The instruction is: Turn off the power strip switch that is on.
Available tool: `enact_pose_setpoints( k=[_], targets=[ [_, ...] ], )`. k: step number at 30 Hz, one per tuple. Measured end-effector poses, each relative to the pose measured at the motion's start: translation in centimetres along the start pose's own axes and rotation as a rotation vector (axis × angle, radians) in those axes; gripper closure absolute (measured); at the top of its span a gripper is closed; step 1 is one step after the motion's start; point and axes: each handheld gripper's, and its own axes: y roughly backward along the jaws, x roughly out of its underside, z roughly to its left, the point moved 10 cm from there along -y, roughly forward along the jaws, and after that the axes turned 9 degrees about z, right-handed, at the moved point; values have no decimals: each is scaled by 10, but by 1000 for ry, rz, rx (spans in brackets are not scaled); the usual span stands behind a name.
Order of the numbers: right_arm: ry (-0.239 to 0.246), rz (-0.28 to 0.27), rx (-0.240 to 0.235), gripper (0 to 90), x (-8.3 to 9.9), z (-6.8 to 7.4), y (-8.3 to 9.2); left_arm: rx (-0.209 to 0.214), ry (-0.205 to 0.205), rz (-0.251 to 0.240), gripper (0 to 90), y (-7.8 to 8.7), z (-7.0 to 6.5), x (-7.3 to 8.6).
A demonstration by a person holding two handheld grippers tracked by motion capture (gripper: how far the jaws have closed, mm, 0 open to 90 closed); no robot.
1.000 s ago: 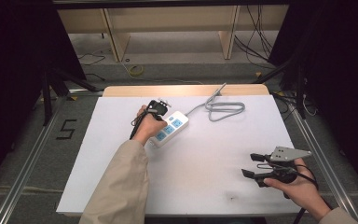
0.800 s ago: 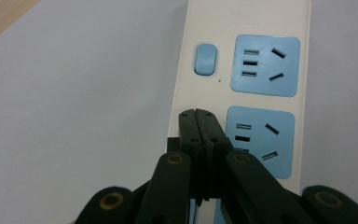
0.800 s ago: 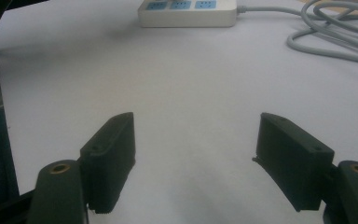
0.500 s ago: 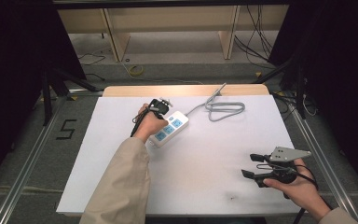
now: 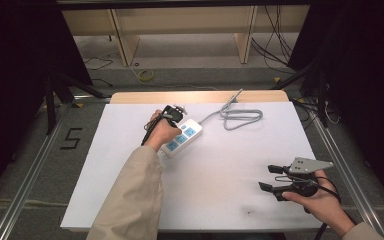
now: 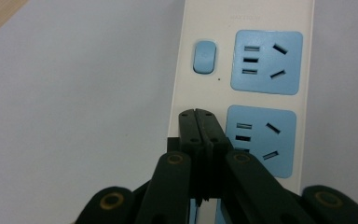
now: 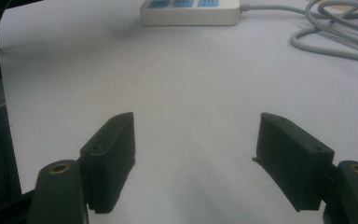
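Observation:
A white power strip with blue sockets lies left of centre on the white table top. My left gripper is held over its far end. In the left gripper view the jaws are pressed together with nothing between them. Their tips sit over the strip's left edge, just below the blue switch; whether they touch it I cannot tell. My right gripper rests in a hand near the front right, open. Its jaws stand wide apart above bare table, and the strip lies far ahead of them.
The strip's grey cable lies coiled at the back right of the table and runs off the far edge; it also shows as loops in the right gripper view. A wooden strip borders the far side. Metal rails flank the table.

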Motion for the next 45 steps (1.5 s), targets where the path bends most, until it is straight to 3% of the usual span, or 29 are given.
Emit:
enact_pose_setpoints(
  k=[5,15,20,29,32,34,38,45],
  targets=[
    [-2,3,1,287,0,0,0,2,-12,16,900,0,0,0],
    [-1,6,-3,287,1,1,0,23,3,28,900,0,1,-1],
    [-1,6,-4,287,1,1,0,12,-23,55,900,0,1,-2],
    [-4,7,-8,287,1,2,-1,4,-29,82,900,-1,1,-3],
    [3,4,-7,286,0,2,-1,9,-14,77,900,-2,0,-4],
    [3,3,-7,286,0,2,-1,-3,-39,90,900,-2,0,-3],
    [-2,7,-9,286,1,2,-1,14,-19,75,900,-2,0,-4],
    [-1,7,-8,286,1,2,-1,6,-19,75,900,-2,0,-4]
  ],
)
